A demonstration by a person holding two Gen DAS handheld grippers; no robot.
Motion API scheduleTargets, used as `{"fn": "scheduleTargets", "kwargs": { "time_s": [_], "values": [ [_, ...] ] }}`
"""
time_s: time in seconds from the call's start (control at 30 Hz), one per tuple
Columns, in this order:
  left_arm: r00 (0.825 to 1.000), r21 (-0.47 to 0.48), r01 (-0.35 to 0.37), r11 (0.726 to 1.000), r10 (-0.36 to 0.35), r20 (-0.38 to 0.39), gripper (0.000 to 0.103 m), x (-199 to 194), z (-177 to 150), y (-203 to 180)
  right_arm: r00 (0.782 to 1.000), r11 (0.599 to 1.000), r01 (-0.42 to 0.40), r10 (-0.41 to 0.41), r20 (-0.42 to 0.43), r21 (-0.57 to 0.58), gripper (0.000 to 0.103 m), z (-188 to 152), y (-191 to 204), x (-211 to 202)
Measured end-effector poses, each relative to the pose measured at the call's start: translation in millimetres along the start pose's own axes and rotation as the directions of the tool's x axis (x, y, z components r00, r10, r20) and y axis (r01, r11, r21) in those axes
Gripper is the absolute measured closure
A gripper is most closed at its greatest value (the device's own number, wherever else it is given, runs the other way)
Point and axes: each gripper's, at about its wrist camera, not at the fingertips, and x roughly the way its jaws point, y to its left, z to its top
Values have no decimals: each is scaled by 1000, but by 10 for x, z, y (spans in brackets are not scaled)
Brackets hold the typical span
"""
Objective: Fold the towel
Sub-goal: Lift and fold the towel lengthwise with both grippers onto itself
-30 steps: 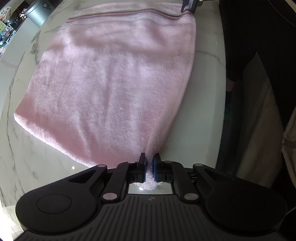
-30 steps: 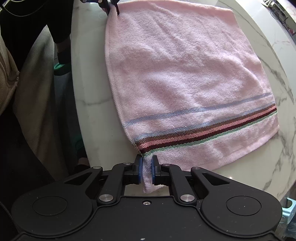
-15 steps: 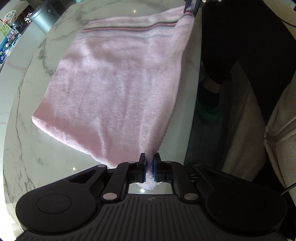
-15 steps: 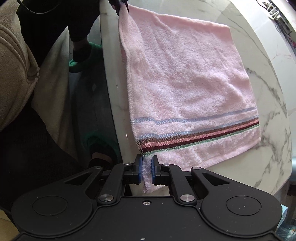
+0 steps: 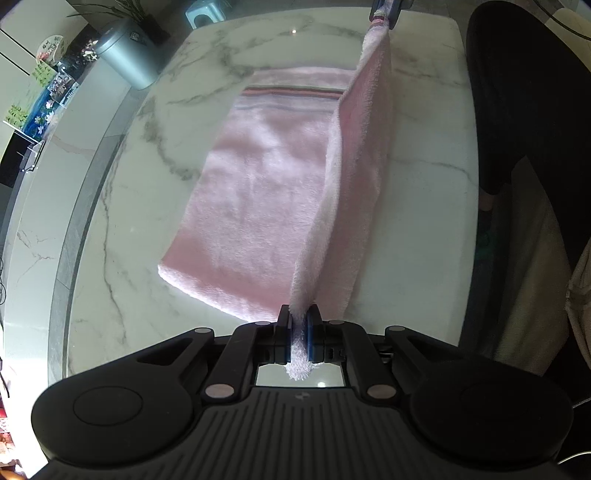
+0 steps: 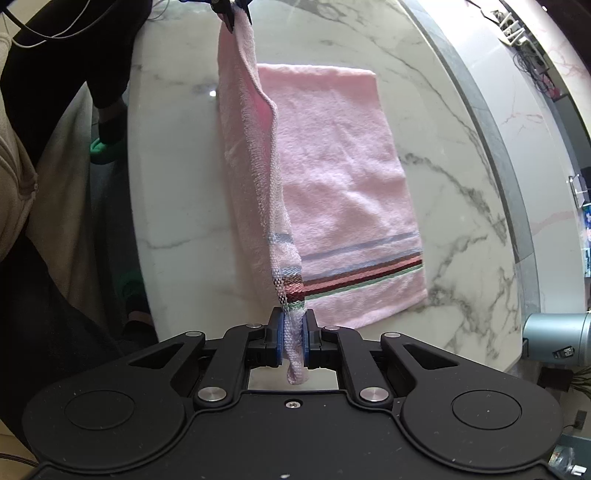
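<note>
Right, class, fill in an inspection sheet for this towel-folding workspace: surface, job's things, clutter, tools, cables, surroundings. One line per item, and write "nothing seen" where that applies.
Surface: white marble table, grey veins, glossy.
Job's things: pink towel with a striped band; one long edge is lifted off the table, the rest lies flat.
Clutter: nothing seen on the table.
Tools: left tool shut on a plain corner of the towel; right tool shut on the striped corner.
Cables: thin white cable across the person's dark clothing; tangled wires beyond the table.
Surroundings: grey bin, a plant, green slippers on the floor.
</note>
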Motion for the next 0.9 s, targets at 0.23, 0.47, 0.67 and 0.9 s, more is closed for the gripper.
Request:
{"fn": "scheduleTargets", "kwargs": {
  "time_s": [0.23, 0.47, 0.67, 0.9],
  "values": [
    [1000, -11, 6, 1000, -6, -9, 97, 134, 172, 495, 1000, 999, -17, 18, -7, 28, 95, 93, -557, 169],
    [997, -45, 60, 997, -62, -35, 97, 567, 256, 936, 997, 994, -79, 79, -2, 76, 95, 138, -1081, 615],
    [991, -86, 120, 989, -124, -48, 97, 991, 233, 1182, 991, 986, -134, 134, 2, 104, 95, 150, -1359, 1046],
    [988, -127, 142, 982, -149, -43, 96, 1294, 172, 1301, 985, 977, -169, 171, 0, 129, 95, 142, -1471, 1377]
  ]
}}
